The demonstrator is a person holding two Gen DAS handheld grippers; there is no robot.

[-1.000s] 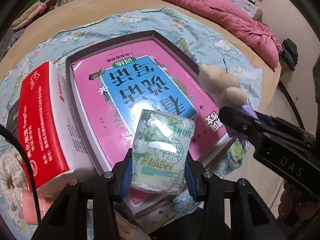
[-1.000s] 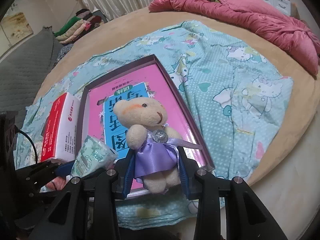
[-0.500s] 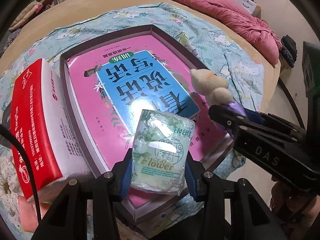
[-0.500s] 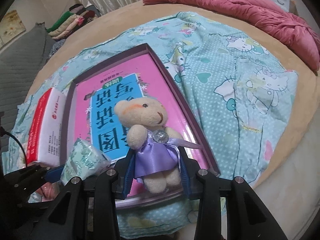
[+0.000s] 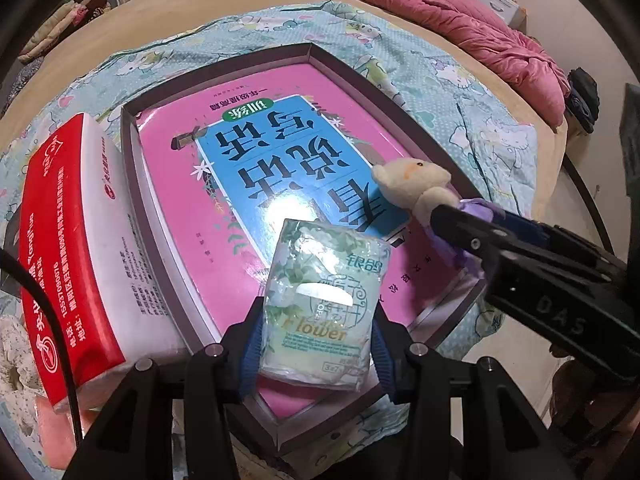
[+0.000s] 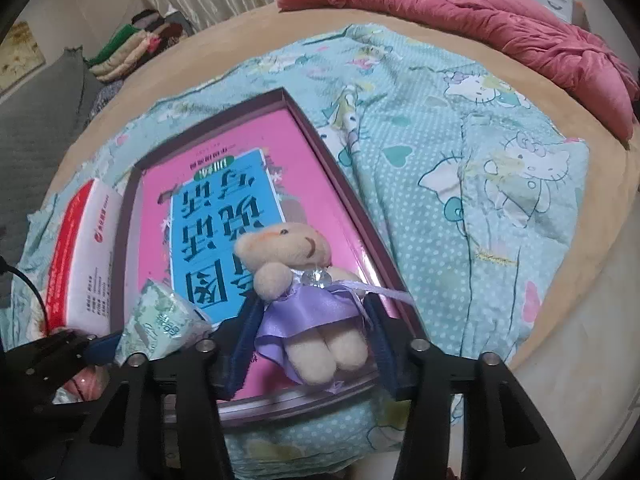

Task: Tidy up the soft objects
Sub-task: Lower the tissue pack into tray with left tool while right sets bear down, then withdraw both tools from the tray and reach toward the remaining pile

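A small pale green tissue pack (image 5: pixel 324 304) printed "Flower" sits upright in my left gripper (image 5: pixel 316 344), which is shut on its lower half just above the near end of the box. A cream plush bear (image 6: pixel 296 280) in a purple satin dress rests on the pink book (image 6: pixel 160 200) inside the shallow purple box (image 6: pixel 344 184). My right gripper (image 6: pixel 312 332) is opening around the bear's legs, and its blue pads stand slightly off the dress on both sides. The left wrist view shows the bear (image 5: pixel 412 188) at the right gripper's tip.
A red and white tissue brick (image 5: pixel 68 240) stands against the box's left wall. A teal cartoon blanket (image 6: pixel 480 160) covers the round tan bed under the box. A pink quilt (image 5: pixel 440 16) is heaped at the back. Folded clothes (image 6: pixel 132 48) lie far left.
The right jaws have widened off the bear, which now leans over onto the book. Both views have drawn slightly closer to the box. The left gripper still holds the tissue pack.
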